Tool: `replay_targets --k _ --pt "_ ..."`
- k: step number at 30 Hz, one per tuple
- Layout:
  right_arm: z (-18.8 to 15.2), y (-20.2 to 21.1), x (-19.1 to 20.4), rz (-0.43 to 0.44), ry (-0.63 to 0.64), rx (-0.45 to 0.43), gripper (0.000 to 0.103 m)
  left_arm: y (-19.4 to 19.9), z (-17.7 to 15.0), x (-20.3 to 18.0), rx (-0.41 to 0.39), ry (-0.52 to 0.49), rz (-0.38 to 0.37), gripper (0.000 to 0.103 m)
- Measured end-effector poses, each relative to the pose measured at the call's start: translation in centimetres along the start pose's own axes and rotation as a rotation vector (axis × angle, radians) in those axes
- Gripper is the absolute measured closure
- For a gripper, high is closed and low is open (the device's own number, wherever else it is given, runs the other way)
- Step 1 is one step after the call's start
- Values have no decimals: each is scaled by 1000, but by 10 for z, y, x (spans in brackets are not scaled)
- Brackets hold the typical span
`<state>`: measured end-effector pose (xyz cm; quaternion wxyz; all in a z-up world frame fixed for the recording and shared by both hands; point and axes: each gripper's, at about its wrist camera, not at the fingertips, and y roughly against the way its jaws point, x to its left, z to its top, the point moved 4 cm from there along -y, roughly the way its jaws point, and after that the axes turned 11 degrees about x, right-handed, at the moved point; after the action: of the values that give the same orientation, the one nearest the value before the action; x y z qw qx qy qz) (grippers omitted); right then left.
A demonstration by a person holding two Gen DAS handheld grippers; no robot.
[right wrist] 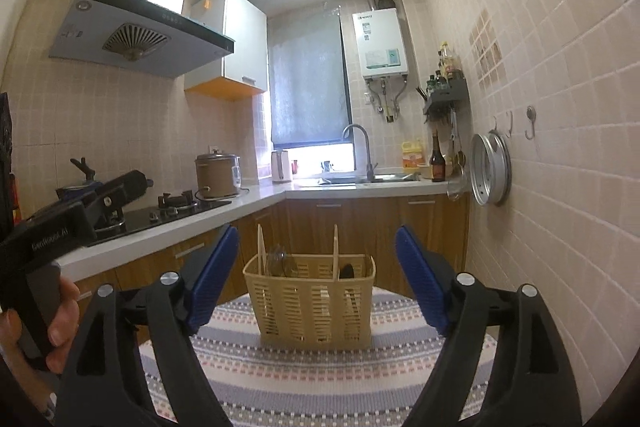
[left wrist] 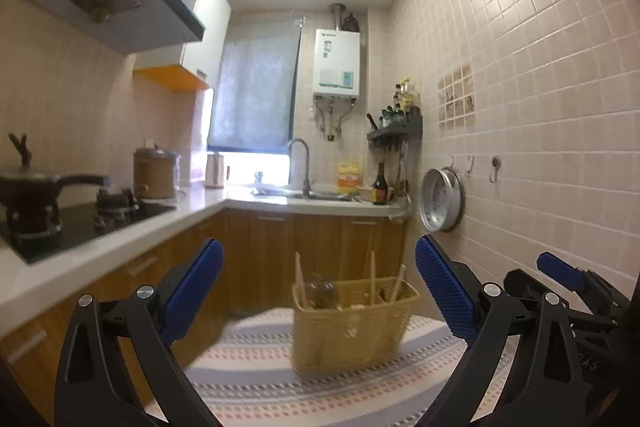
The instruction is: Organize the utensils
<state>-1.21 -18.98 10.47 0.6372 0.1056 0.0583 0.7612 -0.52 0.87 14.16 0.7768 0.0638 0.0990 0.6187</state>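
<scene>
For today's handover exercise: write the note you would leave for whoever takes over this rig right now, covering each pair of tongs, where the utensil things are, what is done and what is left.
Left tongs: open, nothing between the blue pads.
Right tongs: open, also empty.
Both point level at the beige utensil basket, which stands upright on the striped cloth just ahead, untouched by either.
In the basket: chopsticks stand up in its compartments, with a clear utensil at the left and a dark one at the right.
Done: these utensils are in the basket.
Left: no loose utensil shows on the cloth; check outside these views before stopping.
</scene>
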Motion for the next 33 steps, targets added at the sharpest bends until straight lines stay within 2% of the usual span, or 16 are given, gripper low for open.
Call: replay_targets --k 2,5,11,16,21,23,28,33 --pt "-2 3 0 -14 6 -8 17 -1 -5 -3 10 7 -8 9" --pt "-4 6 -1 -26 17 -10 16 -7 -9 -4 22 15 -9 9" --pt "-28 -4 -8 -81 4 -10 8 -22 -28 -1 42 27 34 9" --pt "-70 -37 -16 -159 22 59 8 -36 -58 10 73 48 106 9" --pt "-103 -69 -36 -162 -89 149 8 -56 -95 24 122 106 149 9" --pt "-107 -77 -41 -158 -101 189 8 -63 -105 23 131 92 164 9" --pt "-106 -76 -38 -141 -72 174 8 -69 -121 11 126 23 207 9" --pt "-104 -70 -27 -155 -23 143 8 -70 -132 9 122 32 214 8"
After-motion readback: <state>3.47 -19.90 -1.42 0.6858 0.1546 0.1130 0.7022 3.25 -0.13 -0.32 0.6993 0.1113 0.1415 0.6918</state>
